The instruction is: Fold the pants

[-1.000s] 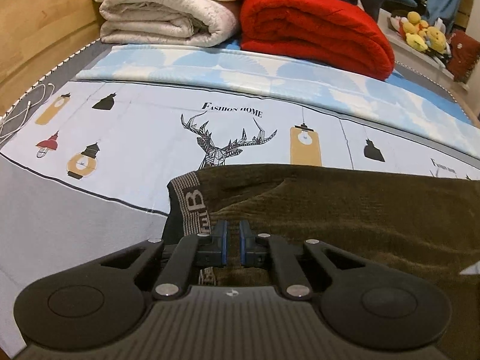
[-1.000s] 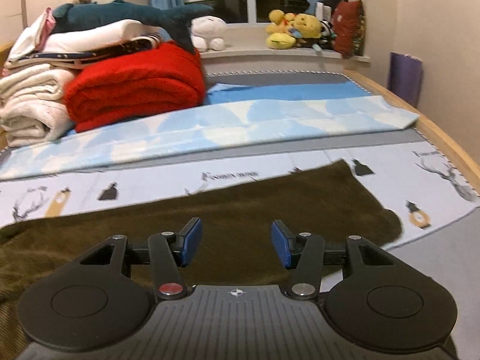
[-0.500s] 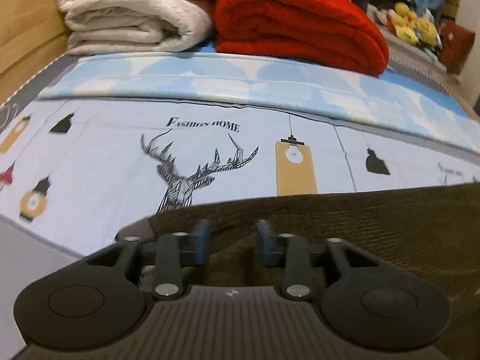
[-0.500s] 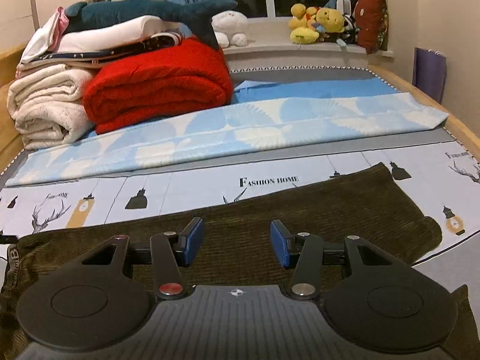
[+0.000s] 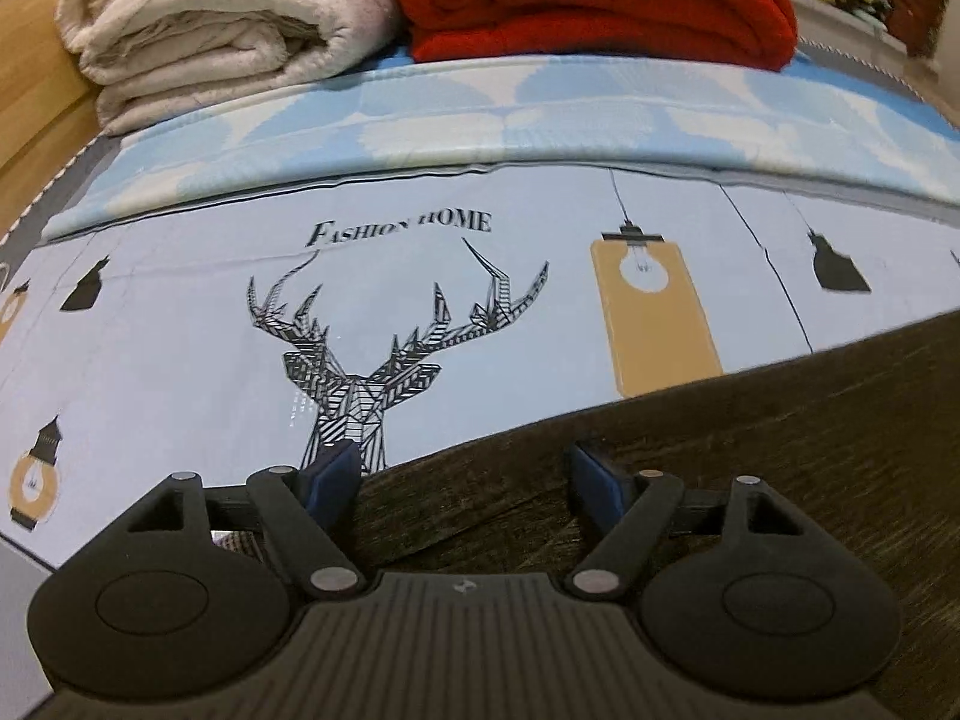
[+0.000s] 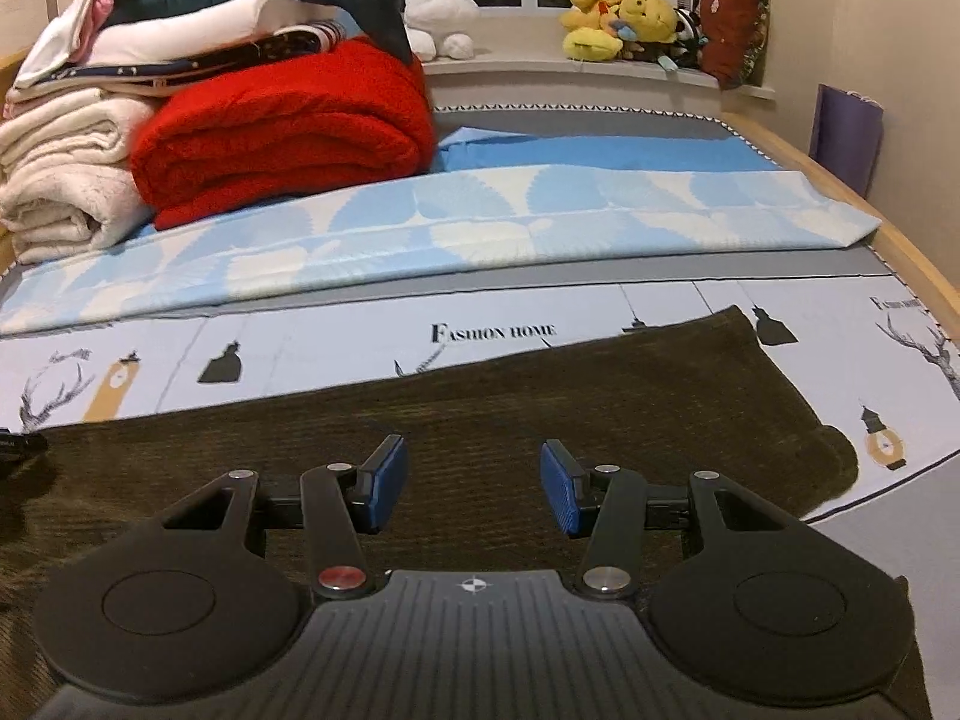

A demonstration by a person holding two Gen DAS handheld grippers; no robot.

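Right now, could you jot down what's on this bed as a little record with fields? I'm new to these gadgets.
surface: bed with printed sheet, deer and lamp pictures
garment: dark brown pants spread flat across the sheet
left gripper: jaws have just been opening, nothing pinched, over the pants' far edge
right gripper: open, above the pants, nothing between the pads
behind: red blanket, cream blanket, both folded
window sill: plush toys

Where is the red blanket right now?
The red blanket sits folded at the far left of the bed in the right wrist view, beside the cream blanket, with the plush shark's tail resting on it.
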